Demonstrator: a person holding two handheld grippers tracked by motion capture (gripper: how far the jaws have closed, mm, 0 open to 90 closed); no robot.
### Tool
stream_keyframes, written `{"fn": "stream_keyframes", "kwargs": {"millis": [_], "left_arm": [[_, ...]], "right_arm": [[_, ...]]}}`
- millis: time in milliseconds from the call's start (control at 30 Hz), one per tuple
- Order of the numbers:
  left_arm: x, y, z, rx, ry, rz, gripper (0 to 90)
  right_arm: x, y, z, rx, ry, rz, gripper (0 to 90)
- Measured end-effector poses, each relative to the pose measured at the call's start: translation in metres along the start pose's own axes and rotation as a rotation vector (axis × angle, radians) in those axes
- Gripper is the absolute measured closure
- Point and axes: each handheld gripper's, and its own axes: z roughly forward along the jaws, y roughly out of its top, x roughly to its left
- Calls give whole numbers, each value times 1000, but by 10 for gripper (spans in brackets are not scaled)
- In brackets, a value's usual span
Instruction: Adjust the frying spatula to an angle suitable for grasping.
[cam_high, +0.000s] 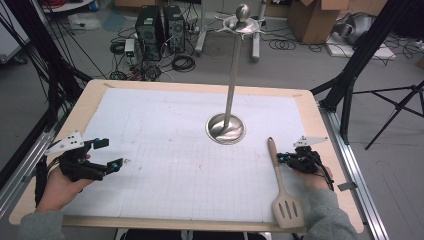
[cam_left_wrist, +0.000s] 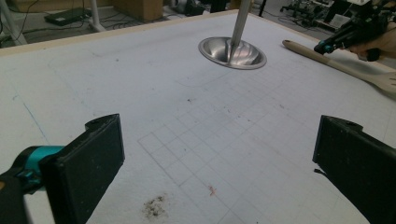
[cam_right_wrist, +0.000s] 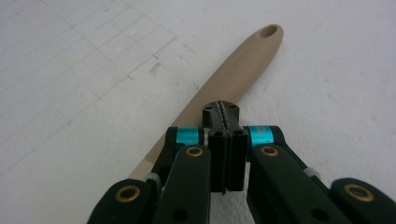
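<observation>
I'm hovering my right claw, jaws pressed together and empty, over the spatula lying flat on the tabletop. My left claw is waiting, jaws apart. Nothing's gripped yet; hanging it on the stand remains.

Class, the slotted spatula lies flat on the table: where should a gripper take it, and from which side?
Grip the spatula at mid-handle, coming from above with jaws across it. The handle is narrow and straight; the slotted blade is wide and flat.
</observation>
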Motion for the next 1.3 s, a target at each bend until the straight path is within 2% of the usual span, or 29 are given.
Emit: {"fn": "stream_keyframes", "kwargs": {"millis": [67,167,533,767,900,1000,1100,1167,1300], "left_arm": [[0,-1,0,3,3,-1,25],[1,-1,0,4,3,0,25],[1,-2,-5,2,12,-2,25],[1,-4,-8,0,22,-6,25],[1,-3,-10,-6,23,-5,25],[2,-4,-9,-7,20,-10,25],[1,-3,-7,-5,14,-5,25],[1,-2,-5,-7,7,-4,26],[1,0,-1,-5,-3,0,25]], "right_arm": [[2,5,2,25,-7,-46,900],[5,12,6,51,-14,-89,900],[11,30,21,81,9,-140,900],[11,34,27,75,35,-139,900],[8,35,13,-12,43,-91,900],[11,31,0,-35,73,-87,900],[20,22,-9,-55,110,-85,900],[29,15,-13,-44,127,-98,900],[46,1,-15,-1,174,-163,900]]}}
